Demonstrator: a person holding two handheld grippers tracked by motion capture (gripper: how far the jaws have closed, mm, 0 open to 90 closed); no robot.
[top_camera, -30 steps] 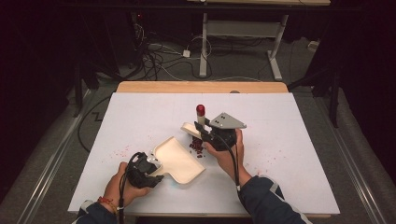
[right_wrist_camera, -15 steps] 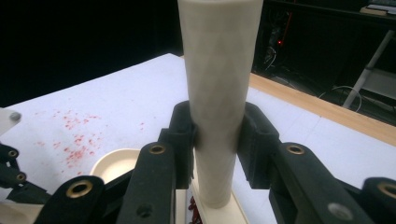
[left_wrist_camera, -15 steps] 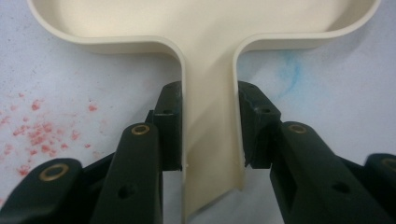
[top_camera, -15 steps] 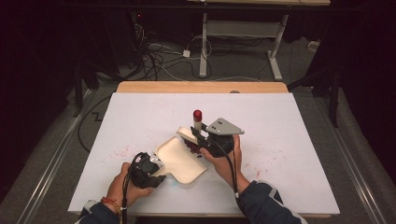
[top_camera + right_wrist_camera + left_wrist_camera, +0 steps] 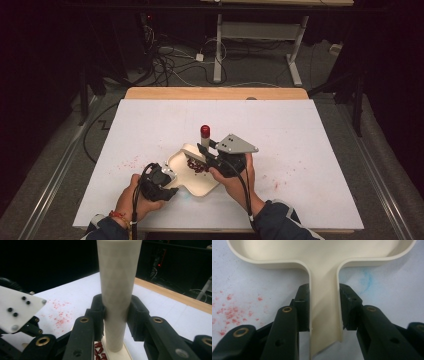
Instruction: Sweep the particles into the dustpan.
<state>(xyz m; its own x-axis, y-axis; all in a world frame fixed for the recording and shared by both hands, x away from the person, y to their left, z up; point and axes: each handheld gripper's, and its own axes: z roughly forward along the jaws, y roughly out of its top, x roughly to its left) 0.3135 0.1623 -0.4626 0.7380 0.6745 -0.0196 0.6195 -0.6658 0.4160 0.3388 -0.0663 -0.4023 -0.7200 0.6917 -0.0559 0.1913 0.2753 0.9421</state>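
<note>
A cream tray [image 5: 200, 189] with a short handle [image 5: 324, 315] lies on the white table near the front edge. My left gripper [image 5: 167, 181] is shut on that handle, one pad on each side of it [image 5: 324, 310]. A small heap of red beans [image 5: 197, 166] lies in the tray at its far side. My right gripper [image 5: 206, 150] is shut on a white tube [image 5: 117, 277] with a red top [image 5: 205, 131], held upright. The tube's lower end stands at the tray's far rim, just beside the beans [image 5: 99, 351].
Red specks stain the white table cover left of the tray [image 5: 127, 162] and right of my right hand [image 5: 282, 177]. A wooden strip [image 5: 215, 93] runs along the table's far edge. Cables [image 5: 170, 62] and a desk frame [image 5: 260, 35] are on the floor beyond.
My right gripper has carried the upright tube nearer to the person and slightly left, to the tray's far rim. The left gripper and the tray have stayed put.
</note>
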